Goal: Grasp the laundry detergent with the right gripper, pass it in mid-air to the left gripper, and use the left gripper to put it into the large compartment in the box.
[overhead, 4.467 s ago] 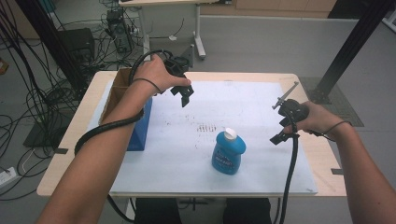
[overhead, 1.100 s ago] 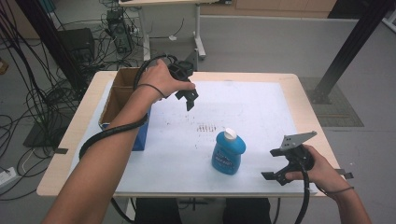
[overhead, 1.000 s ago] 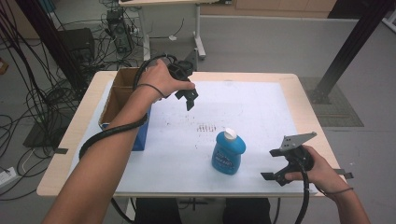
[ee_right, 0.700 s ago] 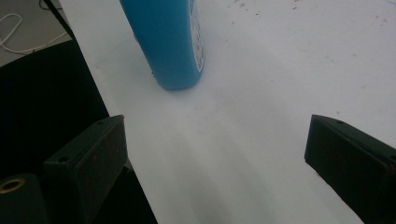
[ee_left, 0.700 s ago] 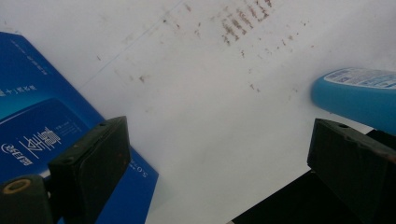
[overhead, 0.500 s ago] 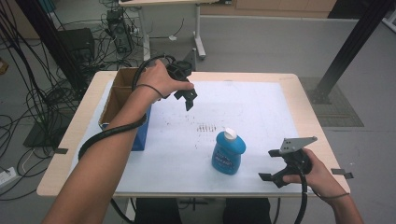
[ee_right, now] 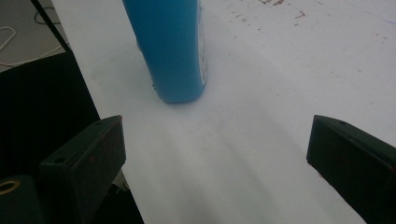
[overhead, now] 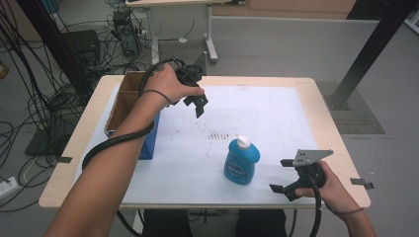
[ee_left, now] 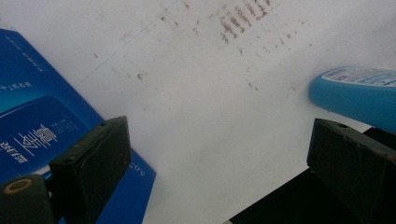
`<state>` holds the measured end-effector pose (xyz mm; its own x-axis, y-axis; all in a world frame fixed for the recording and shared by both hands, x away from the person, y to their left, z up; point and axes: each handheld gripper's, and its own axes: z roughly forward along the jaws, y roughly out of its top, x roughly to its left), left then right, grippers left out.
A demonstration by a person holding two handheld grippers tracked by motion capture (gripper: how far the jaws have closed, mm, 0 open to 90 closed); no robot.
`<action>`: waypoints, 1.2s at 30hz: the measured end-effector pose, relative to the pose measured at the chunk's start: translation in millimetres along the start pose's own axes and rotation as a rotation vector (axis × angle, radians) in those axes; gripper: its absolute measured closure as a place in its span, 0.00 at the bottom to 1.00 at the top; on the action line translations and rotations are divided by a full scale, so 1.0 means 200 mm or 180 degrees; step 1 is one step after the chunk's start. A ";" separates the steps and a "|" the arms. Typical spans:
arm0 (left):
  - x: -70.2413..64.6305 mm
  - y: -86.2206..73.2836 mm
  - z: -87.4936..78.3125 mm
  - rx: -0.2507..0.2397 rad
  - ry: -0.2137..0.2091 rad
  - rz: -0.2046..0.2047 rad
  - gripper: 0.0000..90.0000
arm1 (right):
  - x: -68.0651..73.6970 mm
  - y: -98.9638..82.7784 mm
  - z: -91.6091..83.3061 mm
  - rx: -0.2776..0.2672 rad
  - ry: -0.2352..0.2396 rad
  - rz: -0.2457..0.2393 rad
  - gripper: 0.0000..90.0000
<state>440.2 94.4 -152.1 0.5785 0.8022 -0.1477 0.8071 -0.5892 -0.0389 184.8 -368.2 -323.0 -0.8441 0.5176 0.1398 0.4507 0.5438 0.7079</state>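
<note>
Near the tabletop's (overhead: pixel 321 106) front edge, blue bottle (overhead: pixel 241 161) stood upright, just left of the right gripper (overhead: pixel 285 177), ahead of its spread, empty fingers (ee_right: pixel 88 154); left gripper (overhead: pixel 199 102) fingers also spread, well apart.

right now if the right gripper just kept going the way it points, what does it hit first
Most likely the blue bottle. The right gripper has its jaws wide open with nothing between them, and bare white table cover lies ahead. The bottle stands upright, left of the centre line, so the left jaw might clip it or pass beside it.

right tongs (overhead: pixel 283 175) moved to near table edge, beside blue bottle (overhead: pixel 241 161)
</note>
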 end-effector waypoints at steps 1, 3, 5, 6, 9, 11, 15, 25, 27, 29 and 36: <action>0.00 0.00 0.00 0.0002 -0.0005 -0.0001 0.08 | 0.00 -0.01 0.00 -0.0019 0.0017 -0.0010 0.05; 0.00 0.00 0.00 0.0011 -0.0001 -0.0003 0.08 | 0.00 -0.02 0.01 -0.0057 0.0034 -0.0027 0.05; 0.00 0.00 0.00 0.0021 0.0002 0.0006 0.08 | 0.01 -0.03 0.02 -0.0097 0.0055 -0.0029 0.05; 0.00 0.00 0.01 0.0014 0.0000 -0.0008 0.08 | 0.01 -0.03 0.02 -0.0113 0.0058 -0.0033 0.05; 0.00 0.00 0.00 0.0021 0.0006 -0.0005 0.08 | 0.01 -0.04 0.03 -0.0152 0.0074 -0.0034 0.05; 0.00 0.00 0.00 0.0017 0.0006 -0.0010 0.08 | 0.01 -0.06 0.03 -0.0207 0.0111 -0.0027 0.04; 0.00 0.00 0.00 0.0014 0.0003 -0.0016 0.08 | 0.01 -0.07 0.05 -0.0266 0.0149 -0.0053 0.04; 0.01 0.00 0.01 0.0040 0.0003 -0.0008 0.08 | 0.01 -0.08 0.11 -0.0367 0.0224 -0.0094 0.04; 0.01 0.00 0.01 0.0025 -0.0008 -0.0021 0.08 | 0.01 -0.08 0.12 -0.0383 0.0245 -0.0082 0.04; 0.01 -0.01 0.01 0.0018 -0.0009 -0.0020 0.08 | 0.01 -0.08 0.14 -0.0386 0.0262 -0.0097 0.04; 0.01 0.00 0.02 0.0033 -0.0009 -0.0013 0.08 | 0.01 -0.06 0.17 -0.0406 0.0285 -0.0142 0.04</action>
<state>440.0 95.8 -156.0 0.5748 0.8044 -0.1503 0.8082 -0.5868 -0.0497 187.3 -350.9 -355.8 -0.8876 0.4307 0.1634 0.3764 0.4737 0.7962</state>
